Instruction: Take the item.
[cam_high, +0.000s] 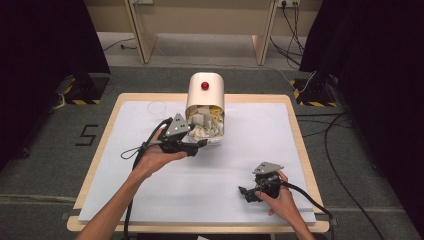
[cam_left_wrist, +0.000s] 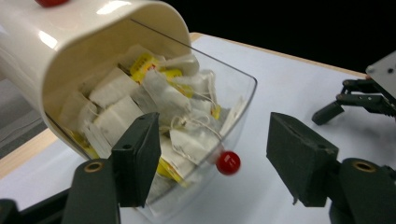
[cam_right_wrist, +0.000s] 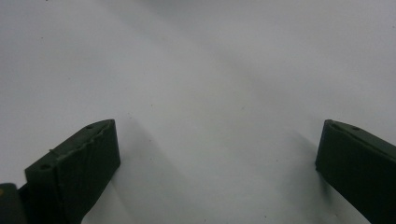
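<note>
Nearest the camera, low at the desk's near edge: two forearms coming up from below. Left hand well in from the desk's left edge, carrying the left gripper, jaws spread wide with nothing pressed between them, aimed at the open mouth of the cream container. Container lying tipped on its side near the middle of the far edge, red knob on its upper face, clear front lip touching the white sheet. Packed inside: tea bags, white paper with yellow tags and thin strings, some spilling toward the lip. In the left gripper view, a second small red ball at the clear wall's lower edge, sitting between the two black jaws but touching neither as far as can be told. Faint clear ring lying flat just left of the container, toward the far-left corner. Further right, near the near-right corner, right hand resting on the sheet with the right gripper, jaws likewise wide apart, holding nothing, bare white sheet between them in the right gripper view. Both grippers well apart from each other, cables trailing back off the near edge.
</note>
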